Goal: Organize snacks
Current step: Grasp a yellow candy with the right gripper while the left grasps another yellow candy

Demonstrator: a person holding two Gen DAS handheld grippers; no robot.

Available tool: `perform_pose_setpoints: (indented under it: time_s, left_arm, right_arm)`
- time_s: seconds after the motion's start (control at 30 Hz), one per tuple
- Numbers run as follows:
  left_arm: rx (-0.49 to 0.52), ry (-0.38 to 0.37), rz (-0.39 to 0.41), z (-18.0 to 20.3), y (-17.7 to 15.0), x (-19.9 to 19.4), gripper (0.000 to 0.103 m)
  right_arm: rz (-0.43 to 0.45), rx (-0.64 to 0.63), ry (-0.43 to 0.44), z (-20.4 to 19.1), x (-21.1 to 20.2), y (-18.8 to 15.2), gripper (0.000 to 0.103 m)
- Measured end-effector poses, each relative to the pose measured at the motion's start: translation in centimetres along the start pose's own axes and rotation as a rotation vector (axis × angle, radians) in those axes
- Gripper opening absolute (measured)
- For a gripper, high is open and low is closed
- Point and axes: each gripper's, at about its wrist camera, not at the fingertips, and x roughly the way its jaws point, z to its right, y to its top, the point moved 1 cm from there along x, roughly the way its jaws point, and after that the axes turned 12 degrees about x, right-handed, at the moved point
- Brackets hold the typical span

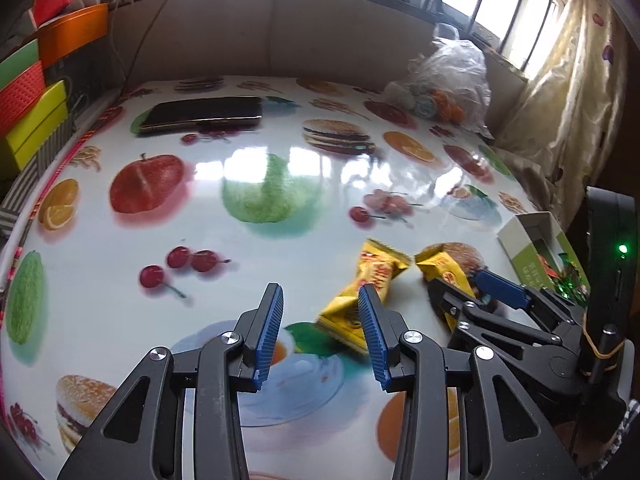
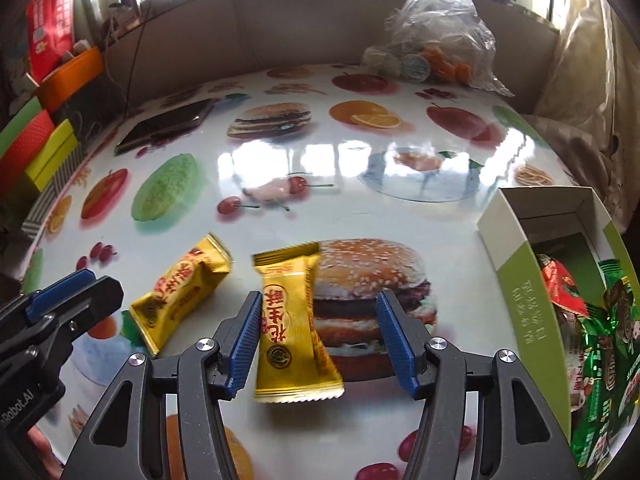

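Straddling a yellow snack bar (image 2: 294, 330), the right gripper (image 2: 318, 342) has its jaws spread apart, and the wrapper lies between them on the table without being pinched. The left blue pad sits right against the wrapper's edge while the right pad stands clear of it, so this looks like the setup for a grasp across the bar's narrow waist, the slimmest place to clamp. Pointing steeply down suits that: the fingers can close low along the tabletop (image 2: 304, 168) and catch the flat packet.

Measured from that bar, a second yellow bar (image 2: 182, 294) lies just to its left, angled, the 2 near each other but not touching. The left gripper (image 1: 322, 334) hovers beside this second bar, jaws parted and empty. In its own view, the right finger overlaps the packet's lower end; whether it actually touches is hard to say through the fisheye blur. It seems to be waiting its turn.

To the right of the first bar stands an open green-and-white box (image 2: 516, 292), already holding red and green packets (image 2: 600, 352), which is probably where the yellow bars belong. Its open top faces up, near the grasp point, keeping the carry short. Far behind the bar, a clear plastic bag (image 2: 436, 36) and a dark phone (image 2: 168, 124) sit out of the way.
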Motion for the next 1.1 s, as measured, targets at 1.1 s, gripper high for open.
perform_pose_setpoints:
  time_s: [1.1]
  left_arm:
    - [0.136, -0.044, -0.103, 3.8, 1.5, 4.3, 0.04]
  right_arm:
    - [0.012, 0.009, 0.0, 2.3, -0.8, -0.1, 0.025]
